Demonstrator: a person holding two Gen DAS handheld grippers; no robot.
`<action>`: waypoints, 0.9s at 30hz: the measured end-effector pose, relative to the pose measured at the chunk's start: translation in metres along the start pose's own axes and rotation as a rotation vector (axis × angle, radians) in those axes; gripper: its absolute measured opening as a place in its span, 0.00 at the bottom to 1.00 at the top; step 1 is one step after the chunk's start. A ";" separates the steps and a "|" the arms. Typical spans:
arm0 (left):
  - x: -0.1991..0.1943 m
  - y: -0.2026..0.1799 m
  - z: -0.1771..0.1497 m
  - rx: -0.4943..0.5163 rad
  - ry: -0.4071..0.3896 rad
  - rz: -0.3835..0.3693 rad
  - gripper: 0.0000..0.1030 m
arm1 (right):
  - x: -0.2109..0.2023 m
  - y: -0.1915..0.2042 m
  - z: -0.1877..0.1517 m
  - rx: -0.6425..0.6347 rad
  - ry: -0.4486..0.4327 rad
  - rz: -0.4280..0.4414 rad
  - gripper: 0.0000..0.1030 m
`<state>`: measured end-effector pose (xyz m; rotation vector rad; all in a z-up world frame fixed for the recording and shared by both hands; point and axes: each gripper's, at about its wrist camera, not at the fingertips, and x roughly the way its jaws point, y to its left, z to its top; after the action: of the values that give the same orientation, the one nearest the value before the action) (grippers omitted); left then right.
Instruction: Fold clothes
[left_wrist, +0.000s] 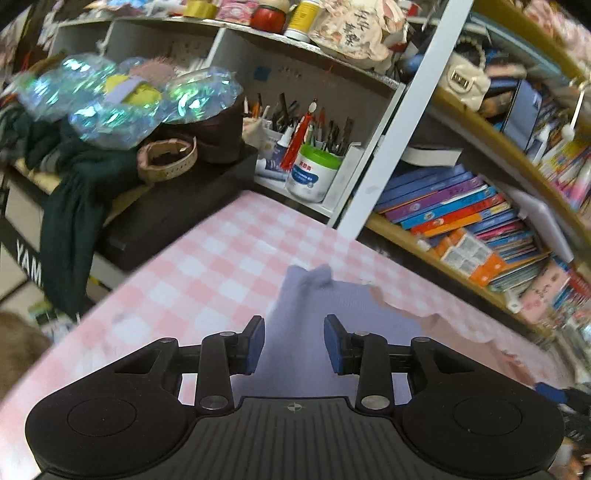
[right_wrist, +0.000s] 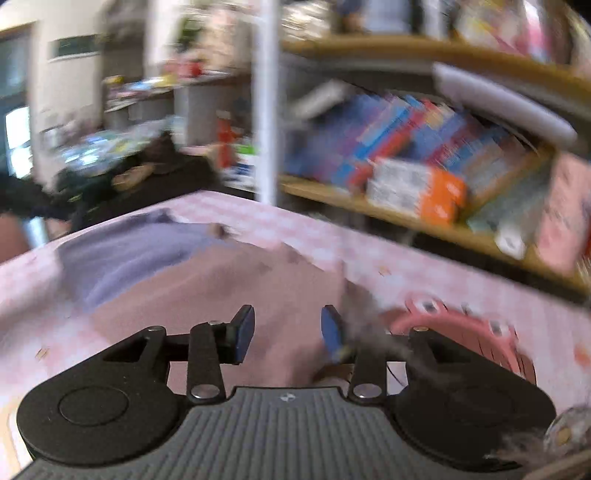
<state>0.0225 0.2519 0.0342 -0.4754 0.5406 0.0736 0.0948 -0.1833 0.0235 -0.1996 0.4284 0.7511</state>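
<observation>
Left wrist view: the left gripper hovered low over a pale lilac soft knit garment lying on the pink-and-white checked tablecloth; its blue-padded fingers stood apart with nothing between them, the lilac cloth showing through the gap. A small bunched peak of the lilac fabric rose at its far end, and a dusty-pink piece of cloth lay against its right side. Whether the two colours belonged to one garment or two could not be told. A wooden bookshelf packed with coloured books stood behind the table. Right wrist view (strong motion blur): the right gripper was also spread open, empty, above the dusty-pink cloth, with the lilac garment further left and a pink round object with metal studs just beside the right finger; its identity was unclear. Judgement: fabric looked light, limp and non-slippery, likely to sag and crease when lifted; best taken at an edge or corner, both grippers spaced along one hem. The clothes lay roughly spread, not neatly stacked; fold stage undetermined
</observation>
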 end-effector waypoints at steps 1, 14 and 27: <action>-0.005 0.000 -0.006 -0.028 0.009 -0.007 0.34 | -0.001 0.002 0.000 -0.034 -0.002 0.043 0.38; 0.010 0.006 -0.059 -0.454 0.076 0.002 0.34 | 0.014 -0.016 -0.022 0.003 0.071 0.285 0.32; 0.030 0.002 -0.065 -0.607 -0.022 0.056 0.58 | 0.014 -0.017 -0.033 0.001 0.087 0.250 0.26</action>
<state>0.0164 0.2221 -0.0309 -1.0497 0.5055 0.3014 0.1051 -0.1976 -0.0119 -0.1804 0.5422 0.9897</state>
